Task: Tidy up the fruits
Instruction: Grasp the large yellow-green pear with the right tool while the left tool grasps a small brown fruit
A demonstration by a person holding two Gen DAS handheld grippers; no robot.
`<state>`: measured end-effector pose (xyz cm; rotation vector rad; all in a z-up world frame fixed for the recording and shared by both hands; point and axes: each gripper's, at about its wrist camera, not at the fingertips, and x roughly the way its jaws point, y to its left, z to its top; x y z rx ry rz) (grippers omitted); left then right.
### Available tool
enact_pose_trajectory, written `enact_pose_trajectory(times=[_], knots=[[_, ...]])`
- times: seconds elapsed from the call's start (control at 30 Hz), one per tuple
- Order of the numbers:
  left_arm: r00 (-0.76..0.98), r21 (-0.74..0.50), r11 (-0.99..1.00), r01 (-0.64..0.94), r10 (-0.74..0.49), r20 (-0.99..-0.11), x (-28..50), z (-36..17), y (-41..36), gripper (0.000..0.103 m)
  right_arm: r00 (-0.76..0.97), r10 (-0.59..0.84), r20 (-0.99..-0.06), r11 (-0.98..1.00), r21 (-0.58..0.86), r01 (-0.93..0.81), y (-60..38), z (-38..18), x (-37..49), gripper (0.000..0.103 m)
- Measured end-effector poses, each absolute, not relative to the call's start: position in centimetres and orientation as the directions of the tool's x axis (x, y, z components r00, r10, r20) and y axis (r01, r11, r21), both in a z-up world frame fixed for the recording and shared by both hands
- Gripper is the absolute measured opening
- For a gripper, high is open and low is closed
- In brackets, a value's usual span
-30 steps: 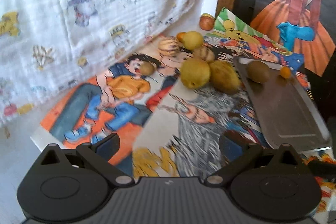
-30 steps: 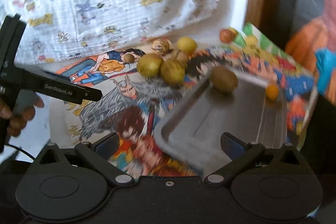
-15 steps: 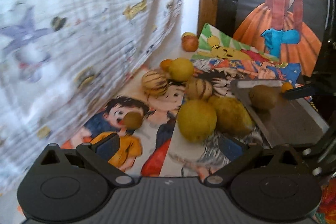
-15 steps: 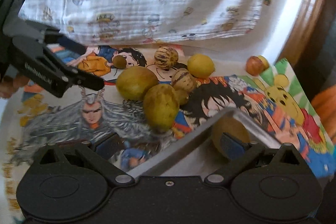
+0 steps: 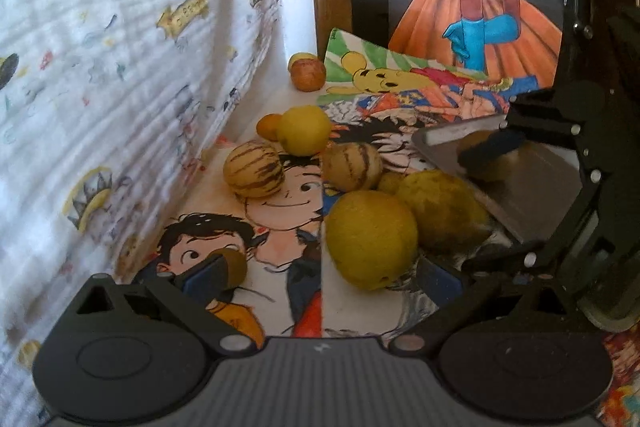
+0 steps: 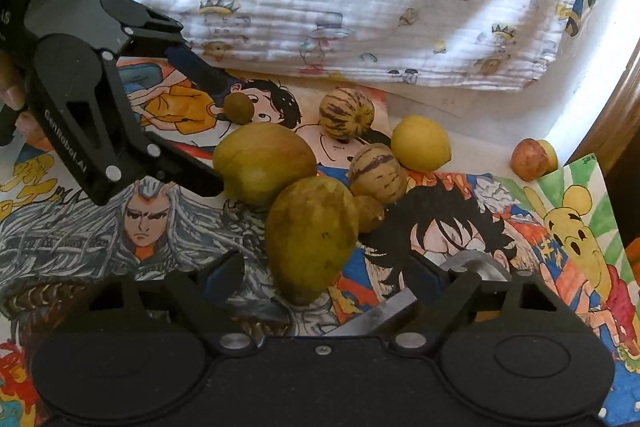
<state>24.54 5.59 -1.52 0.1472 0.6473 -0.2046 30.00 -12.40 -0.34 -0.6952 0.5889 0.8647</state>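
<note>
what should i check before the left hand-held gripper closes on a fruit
1. Left hand-held gripper jaws open: ok.
2. One fruit centred between its fingers: not ok; the large round yellow-green fruit sits toward the right finger.
3. Left finger clear: not ok; the small brown round fruit is right at its pad.
4. Target standing free: not ok; the round fruit rests against the big oval yellow-green fruit.
5. Silver metal tray reachable: not ok; the right hand-held gripper, open, is over it.
6. Room left in the tray: cannot tell.
</note>
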Motion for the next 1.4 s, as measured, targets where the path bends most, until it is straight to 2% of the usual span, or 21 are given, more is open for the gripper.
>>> enact_pose_trajectory(times=[0.5,0.7,0.87,1.2,1.4], knots=[[0.791,0.092,0.963,0.255,-0.153,-0.593,24.3,-1.5,6.8,0.103,0.501,0.524,-0.689,0.48,-0.246,-0.842,-12.0,-1.1,31.7,0.077],[0.782,0.125,0.966,0.224,-0.102,-0.615,24.3,-1.9,7.4,0.102,0.487,0.545,-0.683,0.48,-0.222,-0.849,-12.0,-1.2,31.7,0.069],[0.782,0.113,0.972,0.207,-0.095,-0.616,24.7,-1.9,7.7,0.103,0.472,0.557,-0.683,0.481,-0.197,-0.854,-11.8,-1.3,31.7,0.057],[0.795,0.106,0.974,0.199,-0.097,-0.598,24.7,-1.8,8.7,0.102,0.47,0.567,-0.676,0.498,-0.173,-0.85,-11.2,-1.5,32.0,0.056],[0.804,0.114,0.967,0.227,-0.12,-0.582,24.4,-1.8,8.9,0.097,0.47,0.571,-0.673,0.5,-0.169,-0.849,-11.0,-1.5,32.0,0.056]])
